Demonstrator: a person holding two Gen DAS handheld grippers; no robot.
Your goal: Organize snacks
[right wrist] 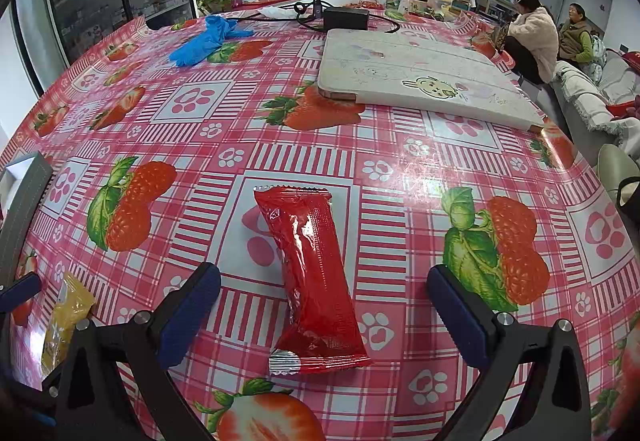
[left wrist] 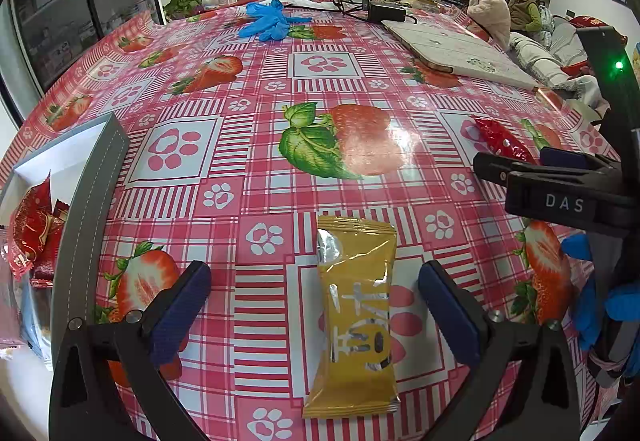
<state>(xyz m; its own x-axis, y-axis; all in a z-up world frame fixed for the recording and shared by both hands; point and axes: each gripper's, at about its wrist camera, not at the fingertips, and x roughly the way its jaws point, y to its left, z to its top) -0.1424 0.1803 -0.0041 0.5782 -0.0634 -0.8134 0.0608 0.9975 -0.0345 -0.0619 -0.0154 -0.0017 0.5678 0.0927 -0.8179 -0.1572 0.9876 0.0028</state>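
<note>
A yellow snack packet [left wrist: 356, 317] lies flat on the strawberry tablecloth, between the fingers of my open left gripper [left wrist: 316, 305]. It also shows at the left edge of the right wrist view [right wrist: 66, 315]. A red snack packet [right wrist: 312, 277] lies flat between the fingers of my open right gripper [right wrist: 324, 305]. Its tip shows in the left wrist view [left wrist: 500, 139], behind the right gripper's fingers [left wrist: 532, 169]. A grey box [left wrist: 96, 177] with a white inside stands at the left and holds several red packets [left wrist: 34, 233].
A white tablet case [right wrist: 420, 81] lies at the back right of the table. Blue gloves [right wrist: 208, 39] and a black power adapter [right wrist: 346, 19] with cables lie at the far end. Two people [right wrist: 536, 41] sit beyond the table's right edge.
</note>
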